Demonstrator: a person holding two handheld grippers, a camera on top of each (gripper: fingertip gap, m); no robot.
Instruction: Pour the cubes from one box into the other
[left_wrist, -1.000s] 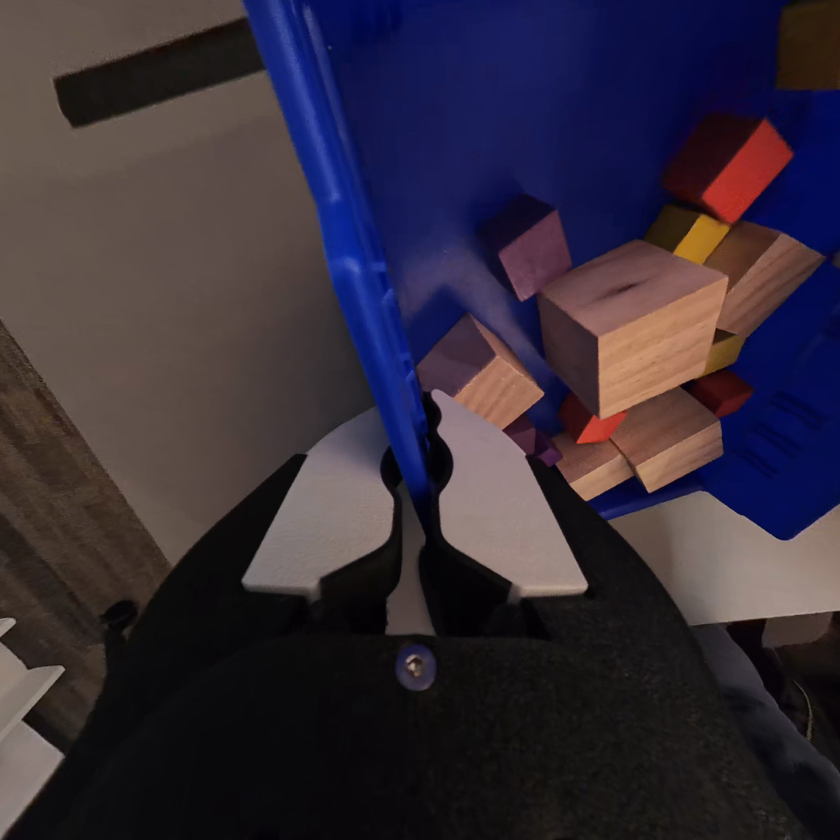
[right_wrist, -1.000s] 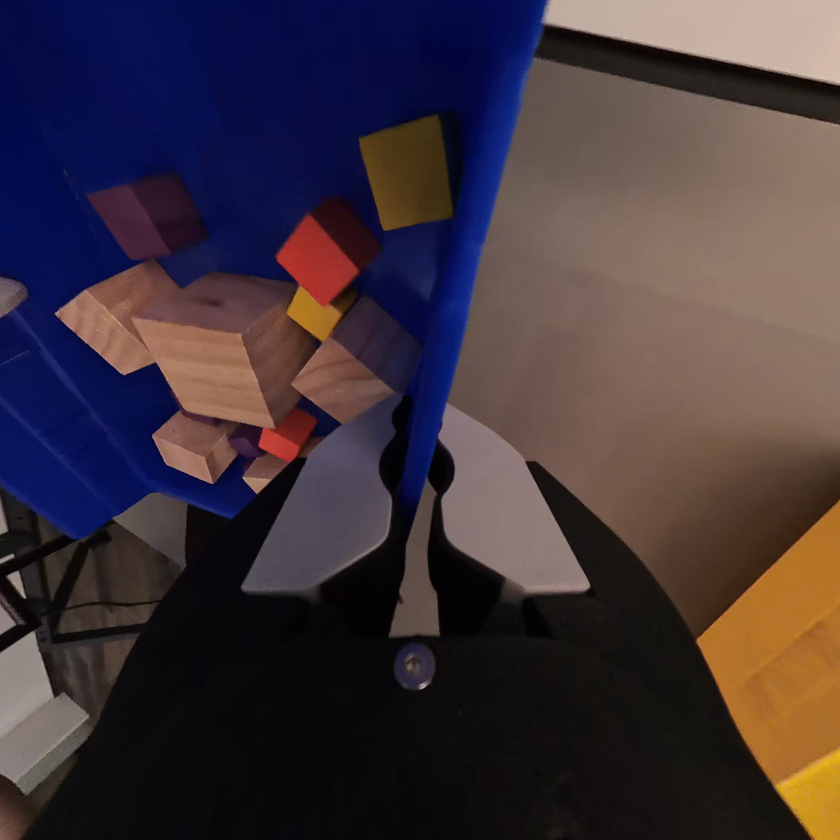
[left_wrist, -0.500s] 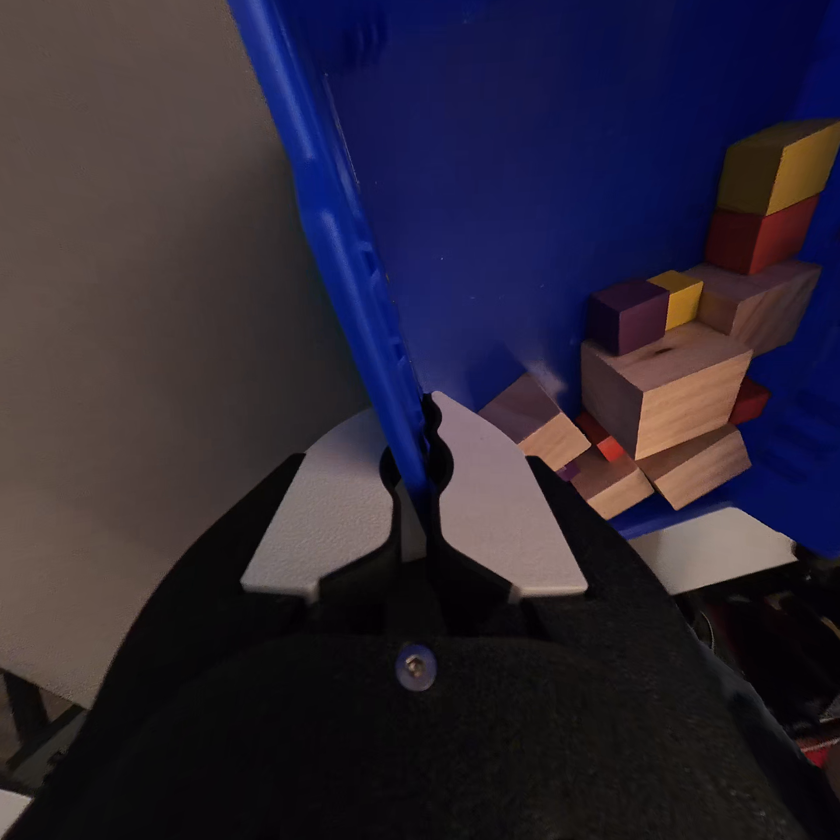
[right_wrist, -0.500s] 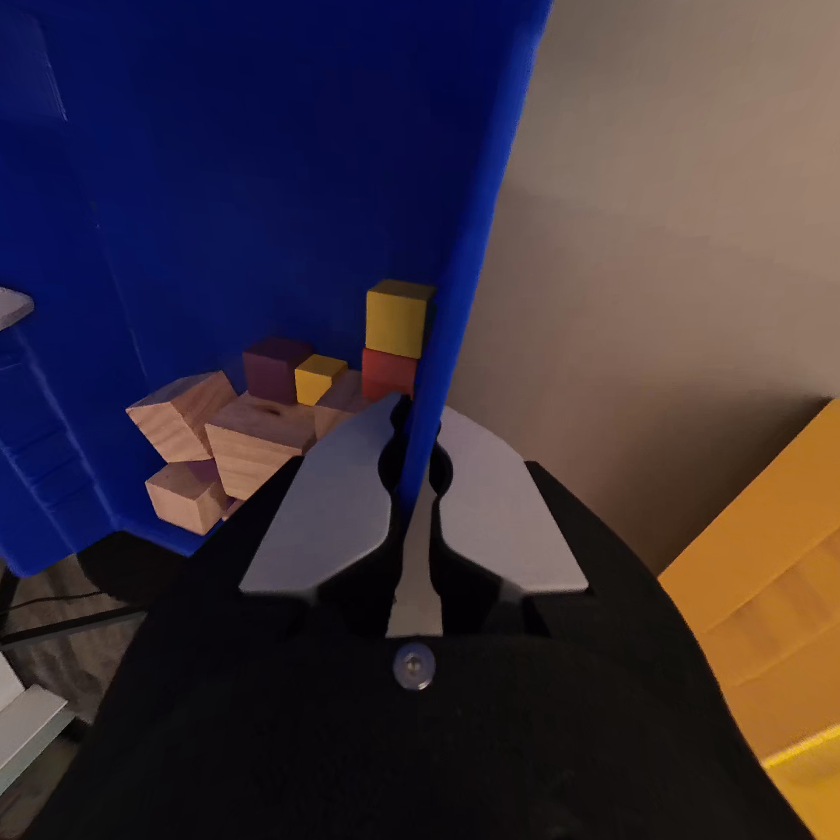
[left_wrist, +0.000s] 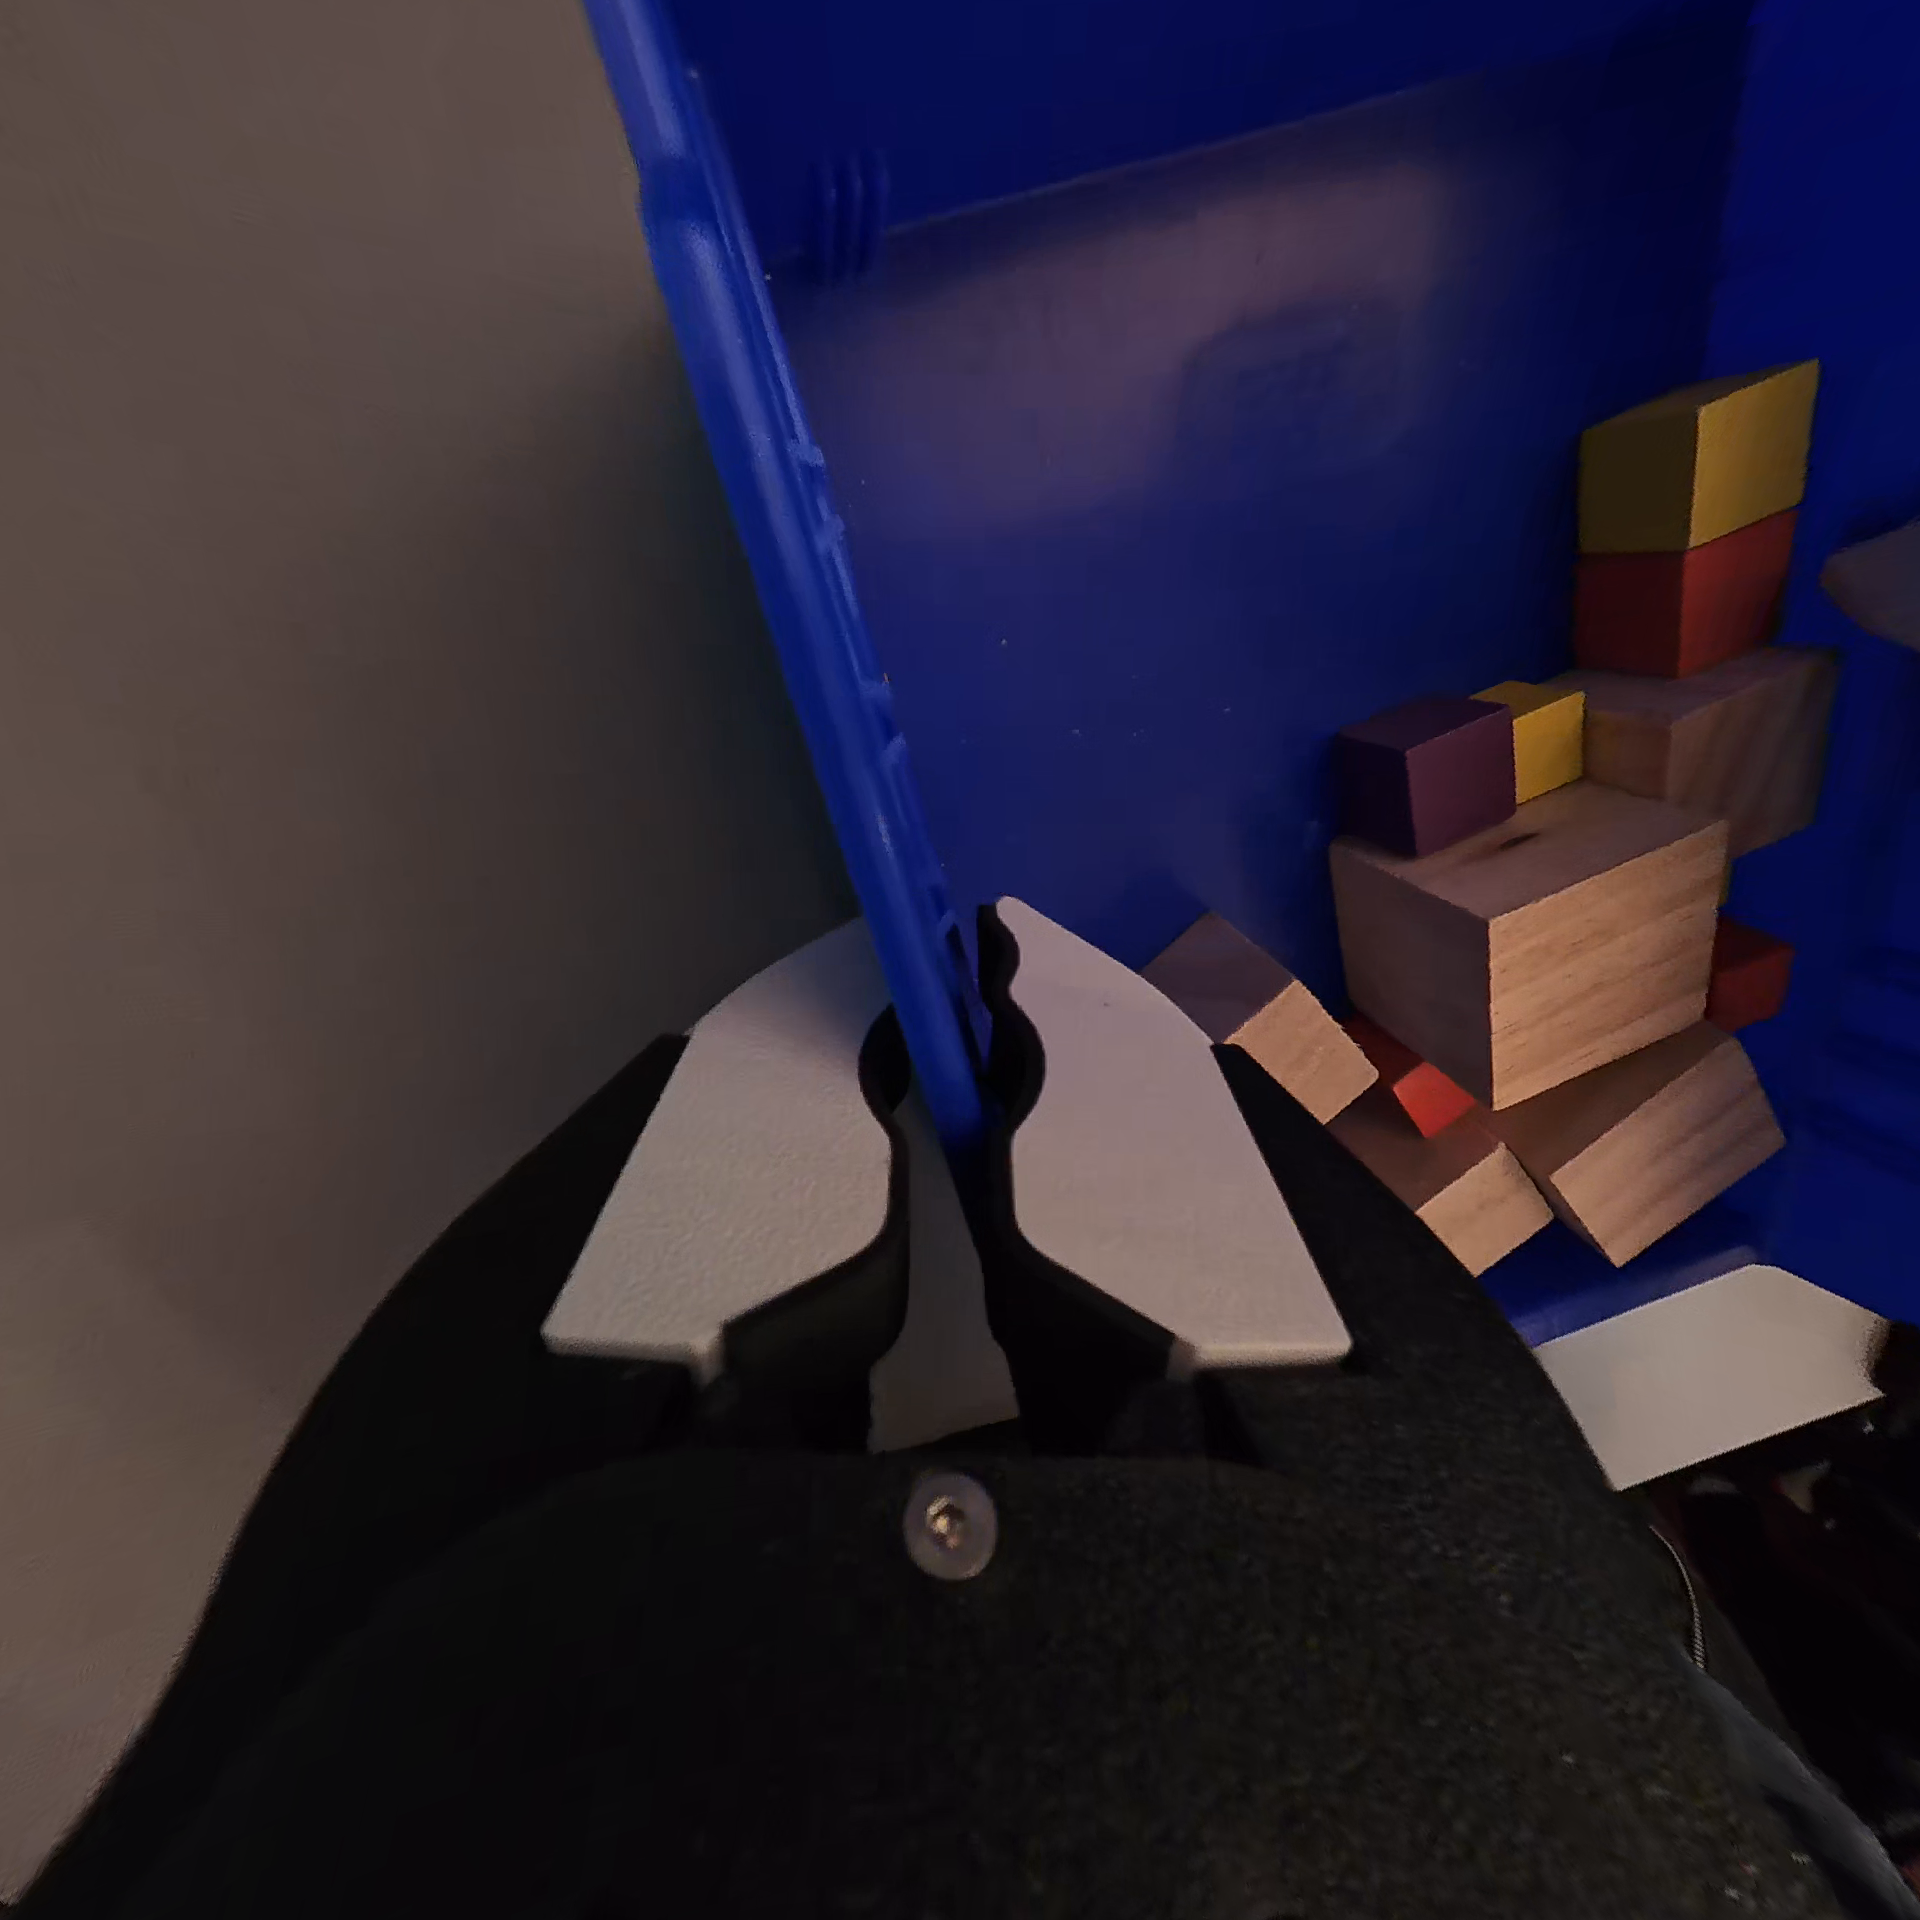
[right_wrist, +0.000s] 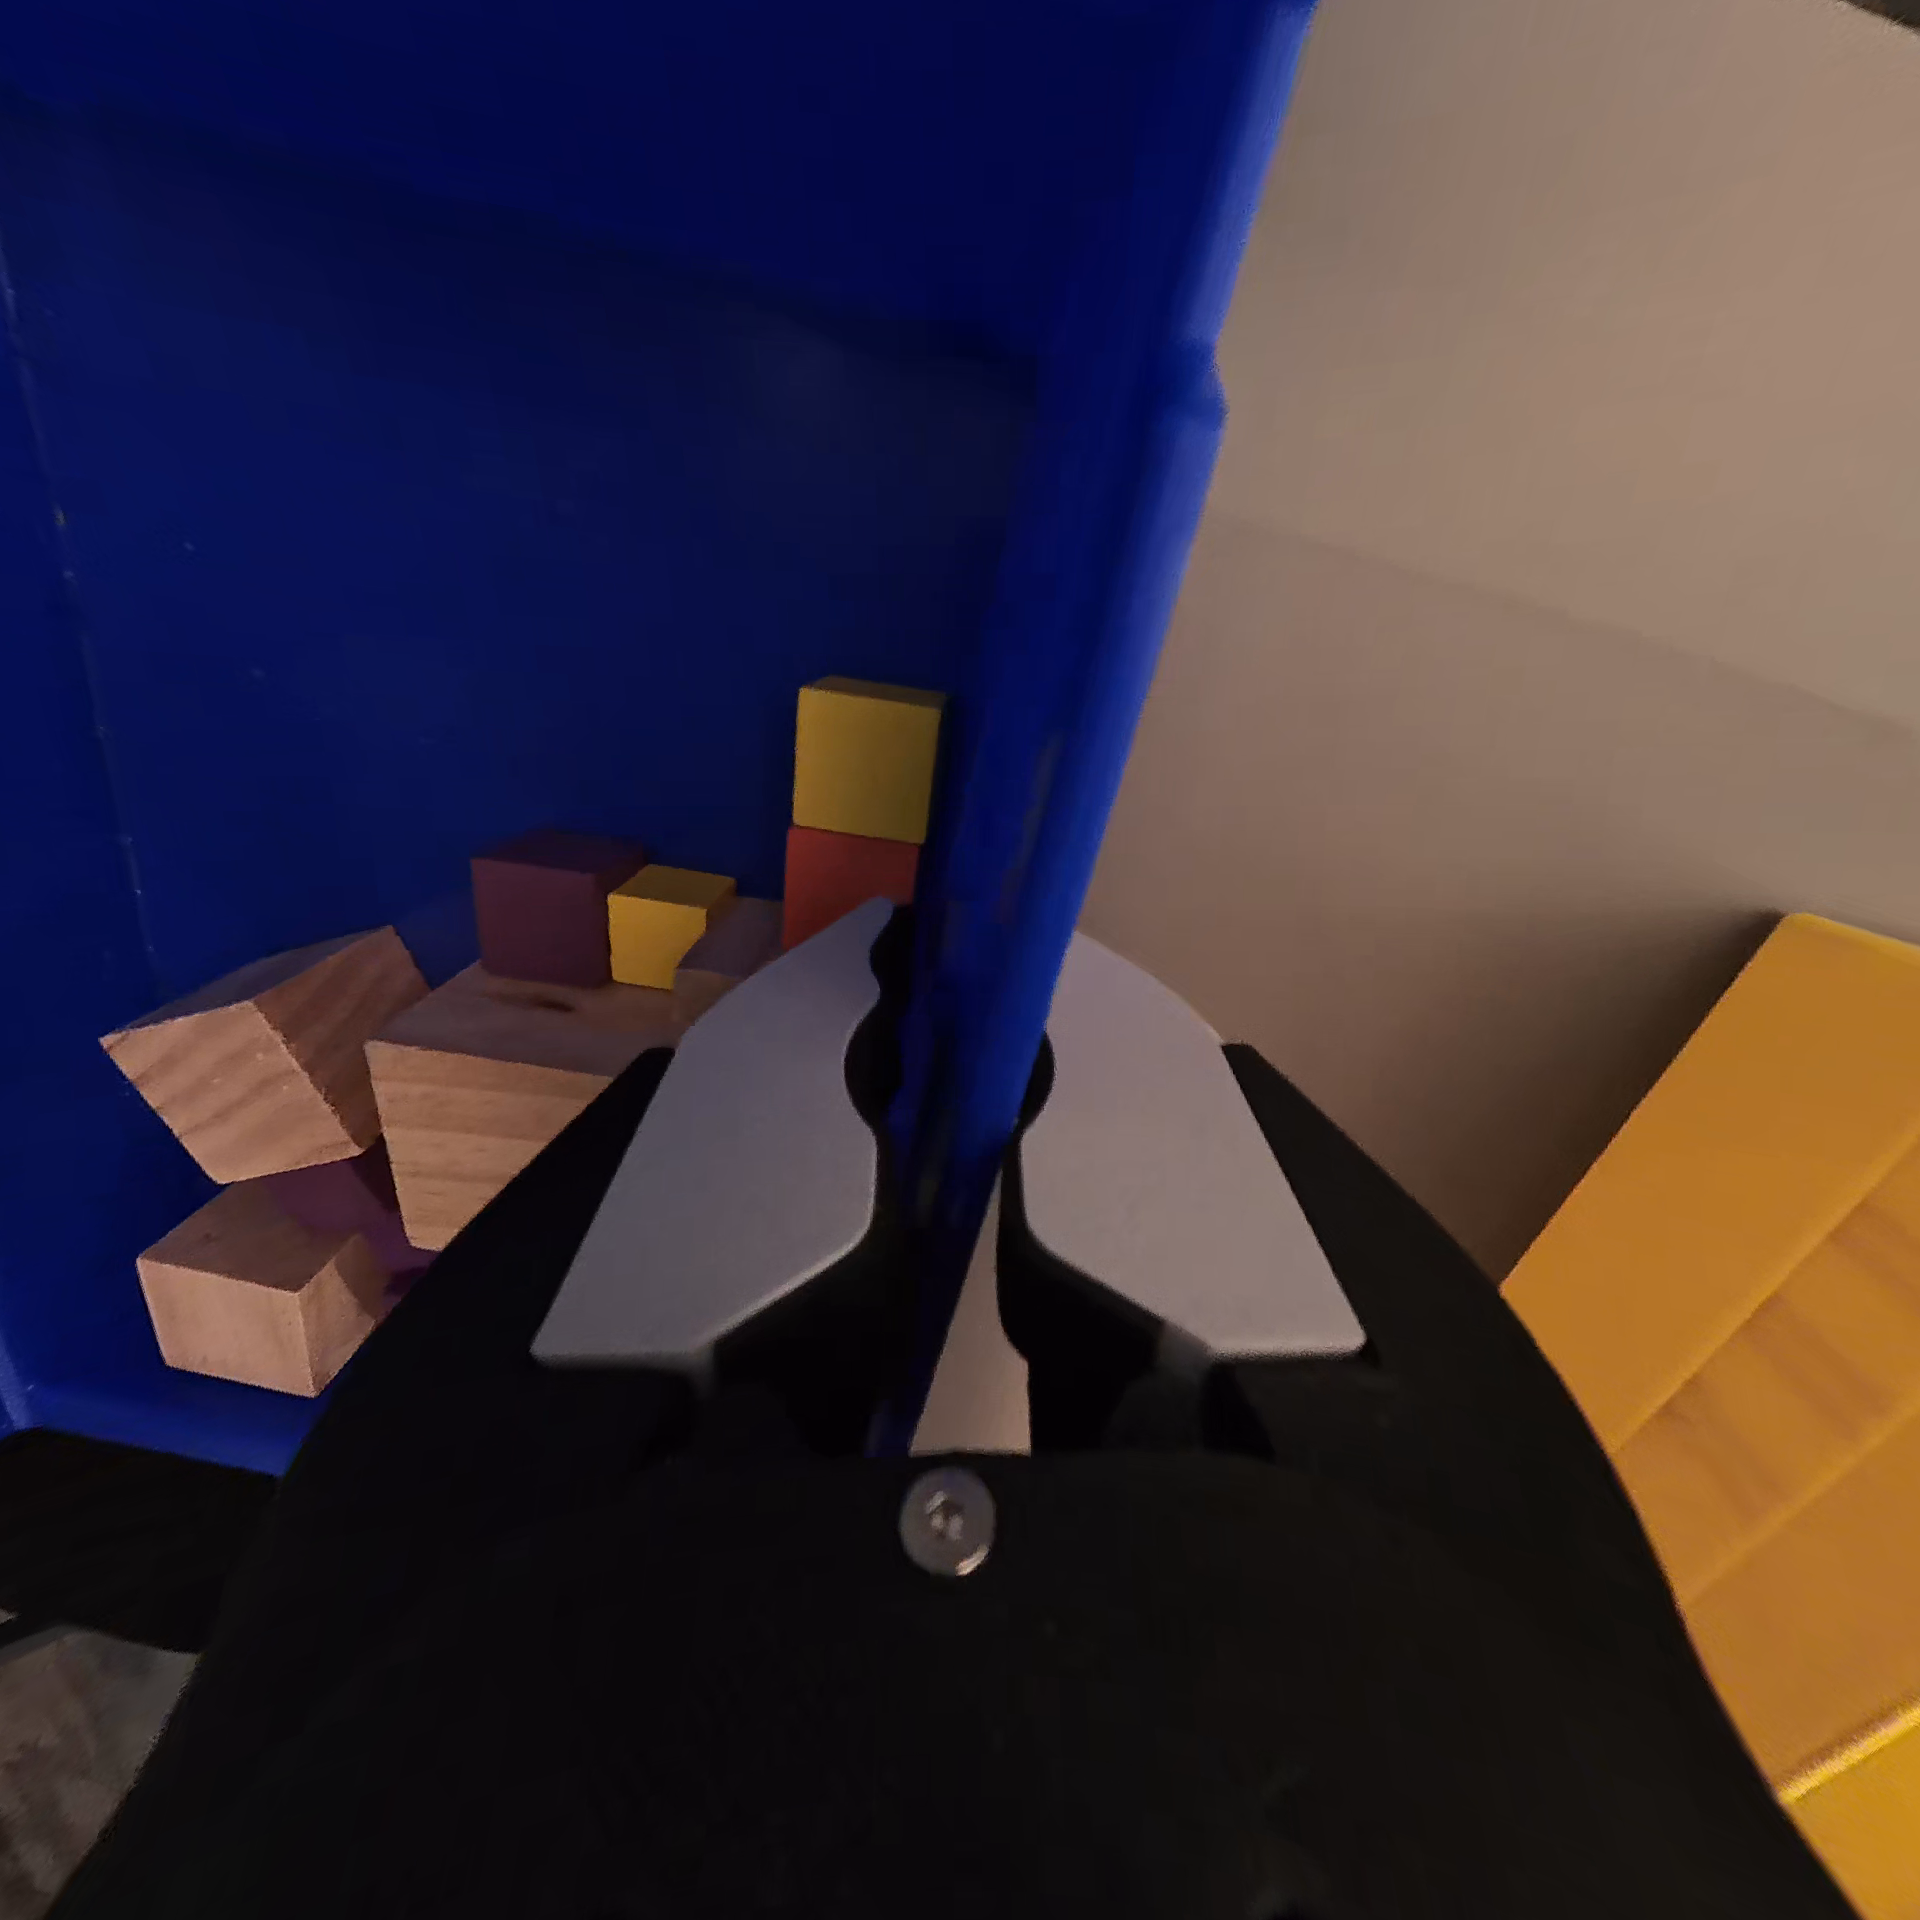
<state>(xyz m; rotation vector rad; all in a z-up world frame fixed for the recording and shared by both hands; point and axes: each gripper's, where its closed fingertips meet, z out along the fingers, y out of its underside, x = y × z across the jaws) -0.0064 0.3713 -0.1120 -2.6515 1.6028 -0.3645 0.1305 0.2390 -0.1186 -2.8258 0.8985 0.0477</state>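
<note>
A blue plastic box (left_wrist: 1091, 623) is held between both grippers, tilted with its open front low. My left gripper (left_wrist: 951, 925) is shut on its left wall. My right gripper (right_wrist: 977, 925) is shut on its right wall (right_wrist: 1049, 727). Several cubes lie piled at the low end: a large wooden cube (left_wrist: 1558, 966), a purple one (left_wrist: 1423, 769), and a yellow one (left_wrist: 1704, 457) stacked on a red one (left_wrist: 1683, 603). The right wrist view shows the same pile: the wooden cube (right_wrist: 488, 1101), the yellow (right_wrist: 868, 758) and the red (right_wrist: 847, 883).
A yellow box (right_wrist: 1714, 1299) stands low at the right in the right wrist view, beside a pale surface (right_wrist: 1507, 623). A white slab edge (left_wrist: 1704, 1361) shows under the blue box. A plain grey surface (left_wrist: 364, 727) fills the left of the left wrist view.
The blue box has swung in my grippers. The cubes, loose and tumbling a second ago, have slid into a still pile at its low end. Both grips are unchanged.
</note>
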